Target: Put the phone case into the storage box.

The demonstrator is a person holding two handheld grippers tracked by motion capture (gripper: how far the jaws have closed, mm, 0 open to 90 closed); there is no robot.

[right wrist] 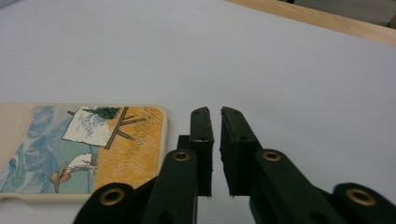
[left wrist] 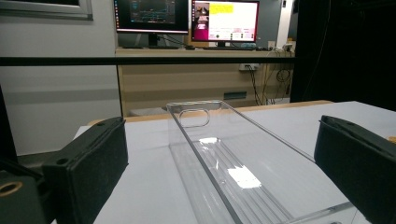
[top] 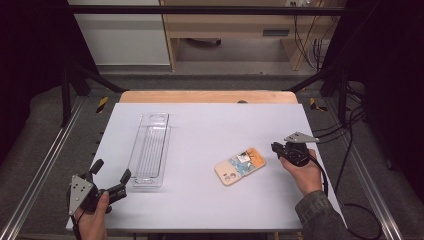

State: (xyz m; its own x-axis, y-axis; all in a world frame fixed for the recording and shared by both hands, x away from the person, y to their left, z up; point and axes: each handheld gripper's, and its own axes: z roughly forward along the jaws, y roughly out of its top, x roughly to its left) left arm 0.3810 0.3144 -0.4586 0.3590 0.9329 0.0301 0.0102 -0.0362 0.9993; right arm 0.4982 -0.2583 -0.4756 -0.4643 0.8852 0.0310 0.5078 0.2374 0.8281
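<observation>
Phone case [top: 240, 165] flat on bench [top: 210, 125], right of clear tray [top: 150, 150]: likely light, flexible, slick; pinch short edge. Right gripper [top: 276, 148] nearly closed, empty, beside case; left gripper [top: 111, 175] wide open, empty.

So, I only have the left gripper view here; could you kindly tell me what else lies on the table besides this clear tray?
Observer: A phone case with a painted picture lies flat, right of the clear tray.
Operator: Thanks. Where is the other hand-held gripper?
Observer: The right hand-held gripper sits just beside the case's orange end, not touching it.
Operator: Is it ready to grasp?
Observer: Its jaws are nearly shut, empty; the left hand-held gripper is open.
</observation>
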